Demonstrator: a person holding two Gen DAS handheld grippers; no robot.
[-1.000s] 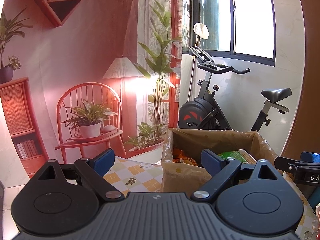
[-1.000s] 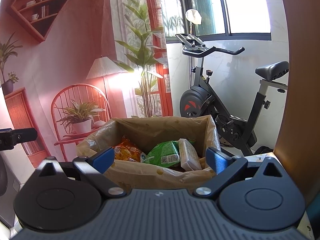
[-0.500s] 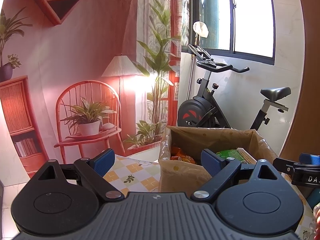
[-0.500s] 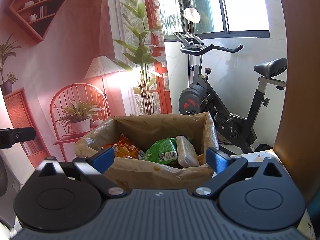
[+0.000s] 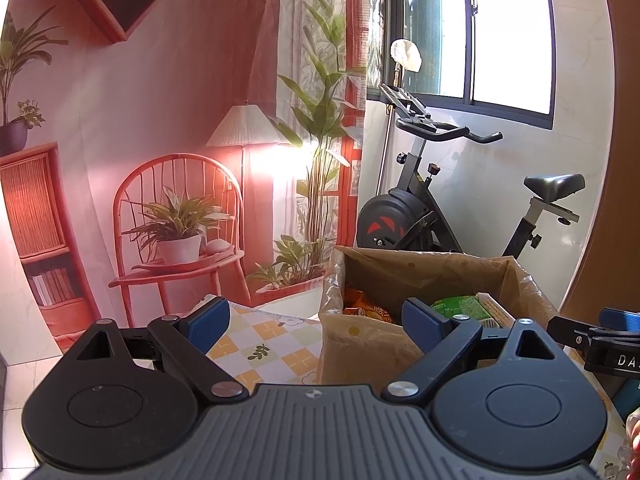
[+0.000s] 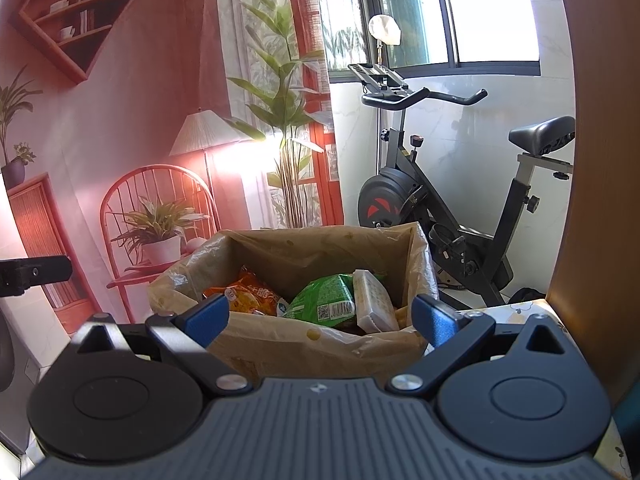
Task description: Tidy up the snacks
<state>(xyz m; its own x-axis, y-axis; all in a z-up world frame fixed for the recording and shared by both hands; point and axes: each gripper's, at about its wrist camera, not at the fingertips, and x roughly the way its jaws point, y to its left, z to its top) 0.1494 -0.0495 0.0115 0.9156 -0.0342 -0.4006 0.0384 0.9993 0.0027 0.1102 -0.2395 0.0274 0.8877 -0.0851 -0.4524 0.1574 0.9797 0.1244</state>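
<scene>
L wrist – box: paper-lined snack box (image 5: 436,280) sits on the checked tablecloth (image 5: 272,344), ahead and right of the L gripper (image 5: 316,320).
L wrist – snacks: orange chip bag (image 5: 362,308) and green packet (image 5: 460,305) show inside, partly hidden by the near wall and the R finger pad (image 5: 422,326).
L wrist – tongs: jaws wide, nothing between them.
L wrist – pose: held level, just above the cloth, aimed past the box's left near corner; tip of the other gripper (image 5: 600,334) pokes in at the right edge.
R wrist – box: box (image 6: 320,248) dead ahead of the R gripper (image 6: 320,314), near wall between the pads.
R wrist – snacks: orange chip bag (image 6: 248,296) left, green packet (image 6: 324,300) middle, pale wafer pack (image 6: 372,300) leaning right, all in the box.
R wrist – tongs: spread wide, empty.
R wrist – pose: level, slightly above the rim, looking in.
Step tip: prob. done or tidying; if straightening, nudge the box by its walls w/ both sides, don't crush the liner.
</scene>
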